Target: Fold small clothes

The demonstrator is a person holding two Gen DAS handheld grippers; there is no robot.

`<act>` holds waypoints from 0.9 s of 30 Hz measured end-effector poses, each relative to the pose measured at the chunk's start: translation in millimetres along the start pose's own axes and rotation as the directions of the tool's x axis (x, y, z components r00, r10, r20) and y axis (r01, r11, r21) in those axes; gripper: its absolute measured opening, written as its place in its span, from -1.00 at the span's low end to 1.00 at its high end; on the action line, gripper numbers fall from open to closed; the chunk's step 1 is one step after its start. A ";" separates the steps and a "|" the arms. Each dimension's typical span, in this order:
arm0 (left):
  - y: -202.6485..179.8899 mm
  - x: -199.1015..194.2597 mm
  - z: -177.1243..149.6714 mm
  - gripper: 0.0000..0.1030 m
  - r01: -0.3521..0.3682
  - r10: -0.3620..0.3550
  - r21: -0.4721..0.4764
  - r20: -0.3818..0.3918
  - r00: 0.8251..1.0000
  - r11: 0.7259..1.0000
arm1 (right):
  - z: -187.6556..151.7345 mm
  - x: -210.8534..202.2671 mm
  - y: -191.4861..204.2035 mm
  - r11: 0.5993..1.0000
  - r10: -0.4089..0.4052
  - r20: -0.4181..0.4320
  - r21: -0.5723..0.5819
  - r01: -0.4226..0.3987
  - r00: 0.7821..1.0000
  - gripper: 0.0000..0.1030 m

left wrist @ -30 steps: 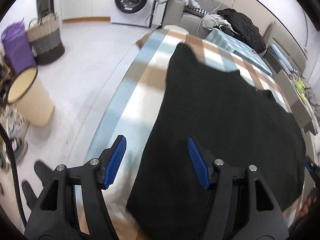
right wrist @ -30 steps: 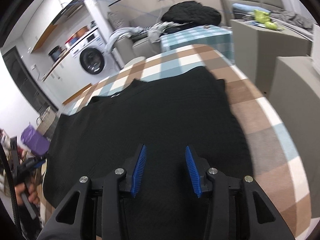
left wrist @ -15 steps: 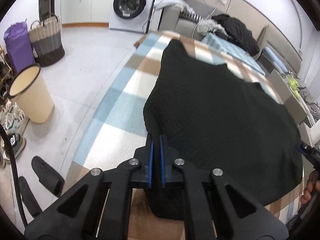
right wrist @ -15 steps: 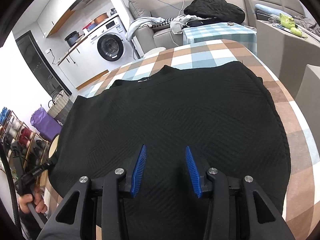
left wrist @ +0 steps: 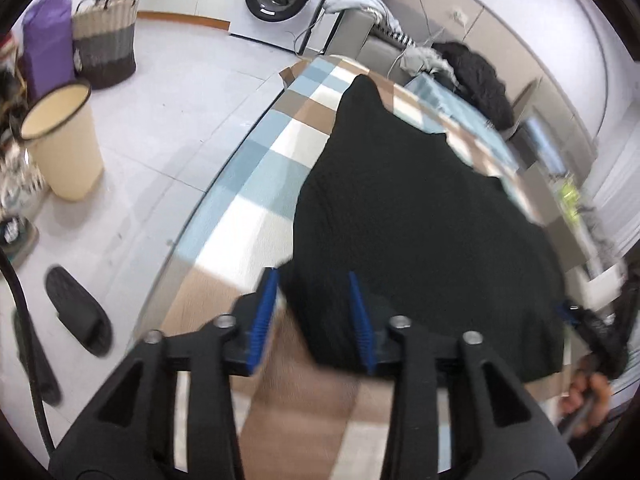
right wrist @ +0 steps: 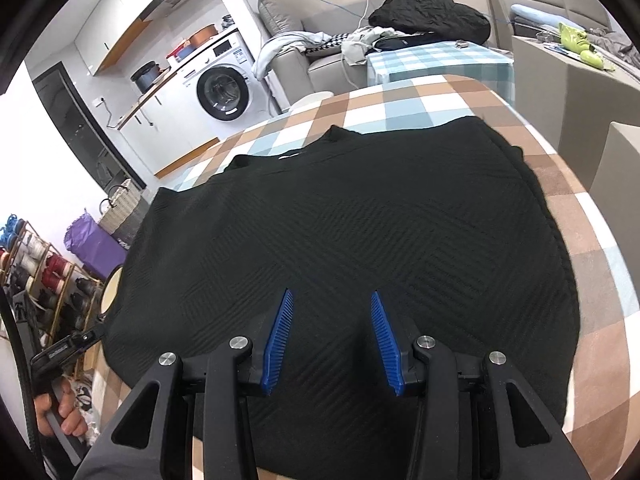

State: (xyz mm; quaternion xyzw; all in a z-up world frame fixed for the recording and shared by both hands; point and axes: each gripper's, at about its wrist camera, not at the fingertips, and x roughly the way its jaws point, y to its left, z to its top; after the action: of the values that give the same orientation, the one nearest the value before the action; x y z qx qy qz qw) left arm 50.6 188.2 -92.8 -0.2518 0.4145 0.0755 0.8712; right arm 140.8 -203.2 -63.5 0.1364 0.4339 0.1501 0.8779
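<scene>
A black knitted garment (right wrist: 360, 216) lies spread flat on the checked tablecloth (right wrist: 420, 104). It also shows in the left wrist view (left wrist: 420, 216). My left gripper (left wrist: 312, 312) is open over the garment's near left corner, and the corner's fabric lies between its blue fingers. My right gripper (right wrist: 332, 336) is open just above the garment's near edge, holding nothing. The left gripper also shows at the table's left edge in the right wrist view (right wrist: 68, 350).
The table edge (left wrist: 208, 216) drops to a white floor with a cream bin (left wrist: 64, 140), a woven basket (left wrist: 104, 44) and a black slipper (left wrist: 80, 316). A washing machine (right wrist: 224, 84), a sofa with clothes (right wrist: 424, 20) and a grey cabinet (right wrist: 572, 92) stand beyond.
My left gripper was open, shut on the garment's left corner half a second ago, and has opened again. The right gripper has stayed open over the near edge.
</scene>
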 end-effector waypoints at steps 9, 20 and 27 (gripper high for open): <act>3.2 -10.4 -41.2 -0.11 0.117 -0.121 -0.074 -0.057 0.991 0.990 | -6.5 14.6 27.4 0.995 0.081 -0.038 -0.059 -0.083 0.996 -0.19; -20.2 30.9 -26.0 -0.11 0.091 -0.091 -0.147 0.007 0.996 0.985 | -20.5 6.1 33.3 0.994 0.067 -0.043 -0.089 -0.071 0.997 -0.13; -37.3 43.3 -13.7 -0.78 0.070 -0.058 -0.143 0.082 0.995 0.987 | -28.3 4.8 16.5 0.998 0.029 -0.059 -0.052 -0.032 0.998 -0.12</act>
State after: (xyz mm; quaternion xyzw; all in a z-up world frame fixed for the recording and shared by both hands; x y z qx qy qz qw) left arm 81.8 145.8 -118.9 -0.3247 0.3655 0.0872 0.8680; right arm 118.5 -183.1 -77.5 0.1154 0.4529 0.1790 0.8657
